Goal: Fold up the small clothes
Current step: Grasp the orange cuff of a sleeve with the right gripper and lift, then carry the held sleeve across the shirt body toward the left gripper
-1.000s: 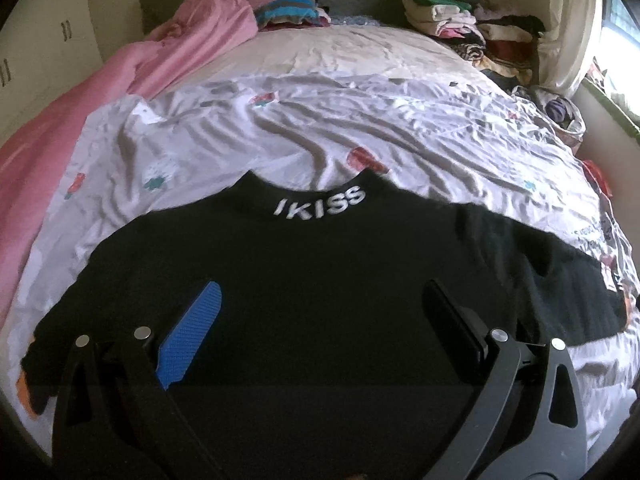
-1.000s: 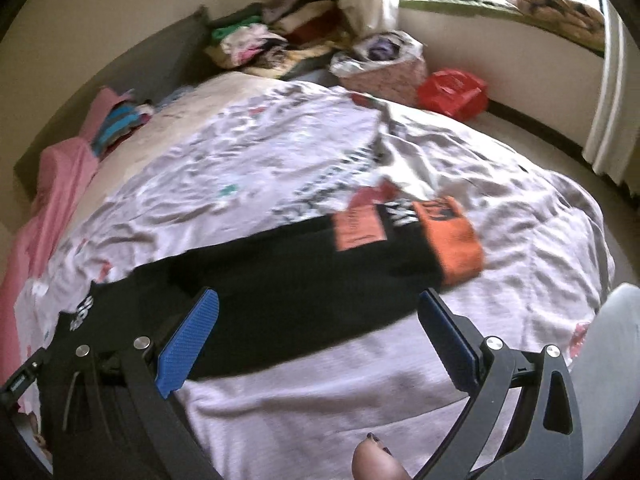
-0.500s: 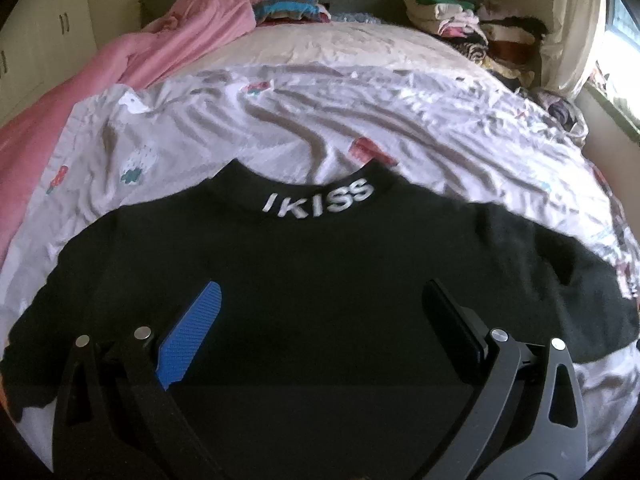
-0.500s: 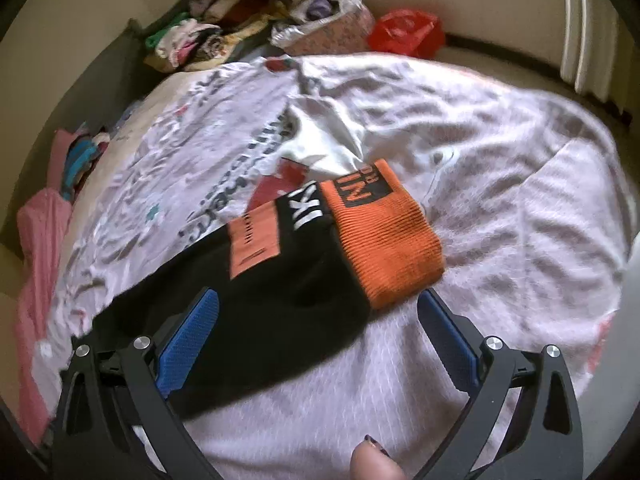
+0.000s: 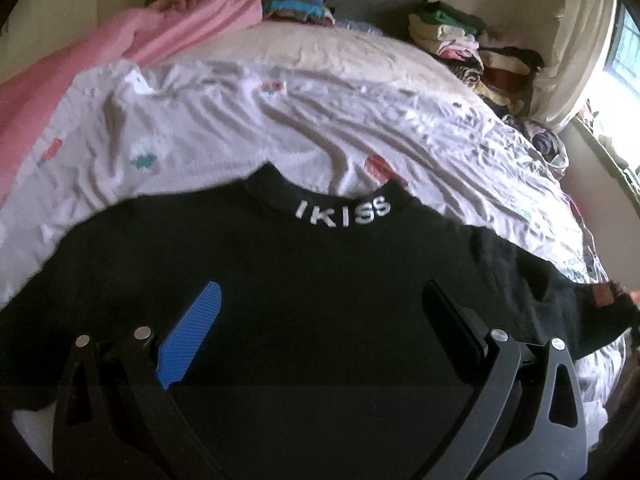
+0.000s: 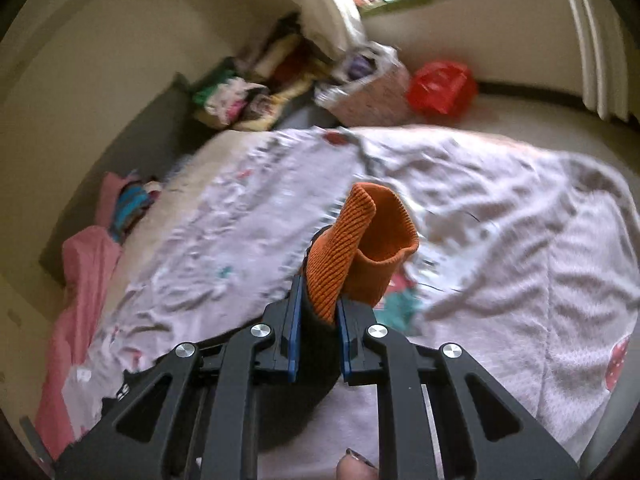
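A black sweater (image 5: 304, 288) with white "IKISS" lettering on its collar (image 5: 342, 212) lies flat on the bed, neck away from me. My left gripper (image 5: 320, 320) is open and hovers over the sweater's body, empty. My right gripper (image 6: 318, 304) is shut on the sweater's orange cuff (image 6: 360, 248) at the end of the right sleeve and holds it lifted off the bed. The sleeve's black part hangs under the fingers. In the left wrist view the sleeve end (image 5: 600, 308) is raised at the far right.
A wrinkled white printed sheet (image 5: 280, 128) covers the bed. A pink blanket (image 5: 100, 60) lies along the left side. Folded clothes piles (image 5: 472, 48) sit at the headboard. A laundry basket (image 6: 368, 88) and a red bag (image 6: 440, 88) stand on the floor beyond the bed.
My right gripper closed on the orange cuff and lifted it off the bed. My left gripper stayed open over the sweater and drifted slightly.
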Tool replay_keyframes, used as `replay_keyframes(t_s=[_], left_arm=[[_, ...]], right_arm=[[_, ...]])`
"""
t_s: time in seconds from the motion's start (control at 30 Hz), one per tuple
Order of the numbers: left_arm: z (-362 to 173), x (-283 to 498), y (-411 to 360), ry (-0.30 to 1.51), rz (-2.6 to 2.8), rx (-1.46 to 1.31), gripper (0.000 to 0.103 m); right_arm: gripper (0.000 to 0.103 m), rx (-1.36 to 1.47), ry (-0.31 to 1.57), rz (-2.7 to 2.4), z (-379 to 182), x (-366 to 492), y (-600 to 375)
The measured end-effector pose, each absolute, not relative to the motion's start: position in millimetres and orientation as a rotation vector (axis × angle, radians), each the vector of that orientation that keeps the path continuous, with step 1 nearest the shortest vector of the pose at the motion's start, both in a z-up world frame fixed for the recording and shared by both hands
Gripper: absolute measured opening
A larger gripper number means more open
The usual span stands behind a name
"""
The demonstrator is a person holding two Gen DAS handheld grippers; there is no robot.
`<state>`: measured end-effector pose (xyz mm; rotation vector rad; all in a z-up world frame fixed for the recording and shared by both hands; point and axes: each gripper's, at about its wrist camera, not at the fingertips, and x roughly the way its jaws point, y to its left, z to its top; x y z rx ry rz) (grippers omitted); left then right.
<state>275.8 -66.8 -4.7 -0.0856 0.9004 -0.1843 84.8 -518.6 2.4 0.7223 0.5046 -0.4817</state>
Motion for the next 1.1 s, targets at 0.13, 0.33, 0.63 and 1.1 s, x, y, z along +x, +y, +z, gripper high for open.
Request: replay_keyframes(t_s=[0.13, 0.33, 0.63, 1.1], left_arm=[[5.4, 269.8, -63.8, 0.884, -0.206, -0.087, 0.094], [7.8, 265.9, -60.2, 0.909, -0.27, -0.125, 0.094], [3.0, 266.1, -43.9, 0.958, -0.363, -0.288, 0.094], [-5.5, 273.8, -14.9, 0.97, -0.429, -0.445, 0.094]], right_arm=[[0.014, 0.641, 0.477, -0.412, 29.1, 93.2, -489.4], [0.014, 0.506, 0.452, -0.324, 62.6, 102.1, -442.8], [0.014, 0.345, 0.463, -0.153, 81.0, 126.4, -353.8], [0.015, 0.169, 0.558, 0.004, 57.0, 167.5, -243.5]])
